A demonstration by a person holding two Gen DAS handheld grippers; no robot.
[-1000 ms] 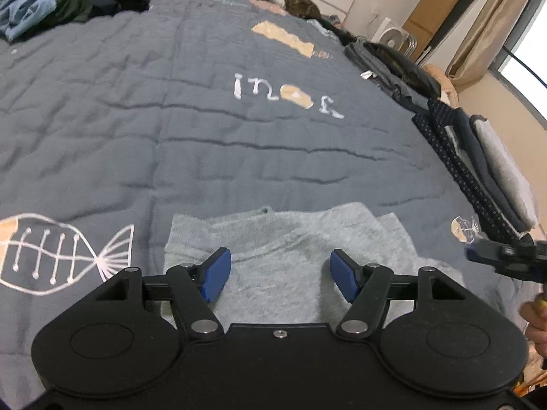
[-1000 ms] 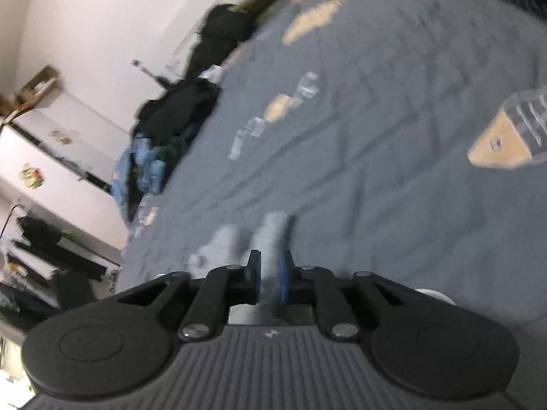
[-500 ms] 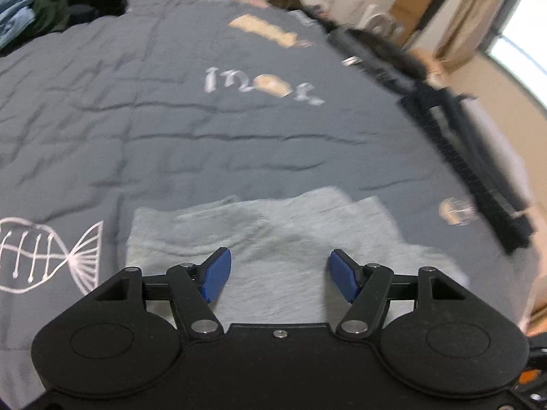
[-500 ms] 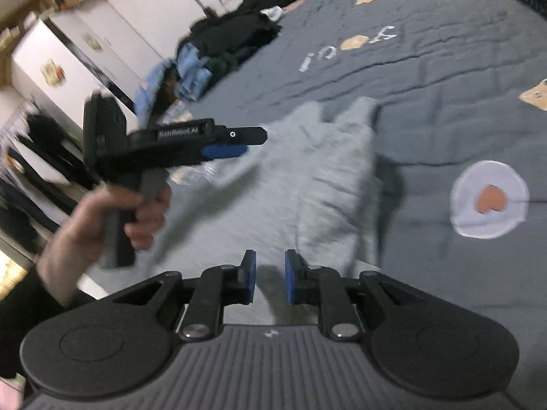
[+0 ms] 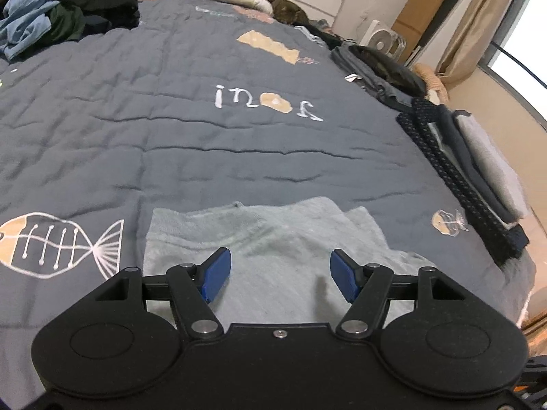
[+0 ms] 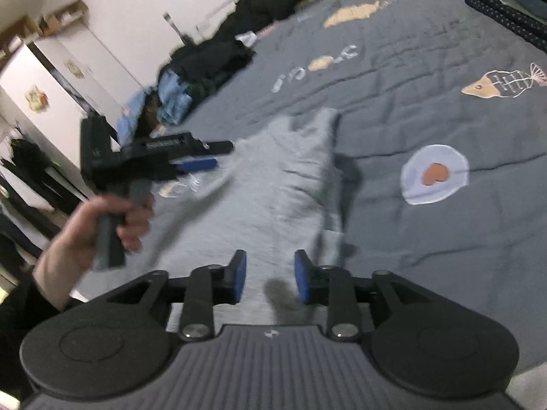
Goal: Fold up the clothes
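A light grey knit garment [image 5: 273, 249] lies partly folded on the grey-blue quilt [image 5: 171, 130] near the bed's front edge. My left gripper [image 5: 280, 275] hovers just above it, open wide, with nothing between the blue pads. In the right wrist view the same garment [image 6: 273, 184] stretches away, rumpled along its right side. My right gripper [image 6: 270, 282] is open over its near end, holding nothing. The left gripper [image 6: 205, 155] shows there too, held by a hand [image 6: 112, 222] above the garment's left part.
A stack of folded clothes [image 5: 468, 171] lies along the right edge of the bed. A heap of unfolded dark and blue clothes [image 5: 58, 10] sits at the far left corner. Dark garments [image 5: 379, 68] lie far right. A white wardrobe [image 6: 51, 89] stands beyond the bed.
My right gripper has swung down toward the grey garment and gone from shut to open. The left gripper stays open over the garment, barely shifted.
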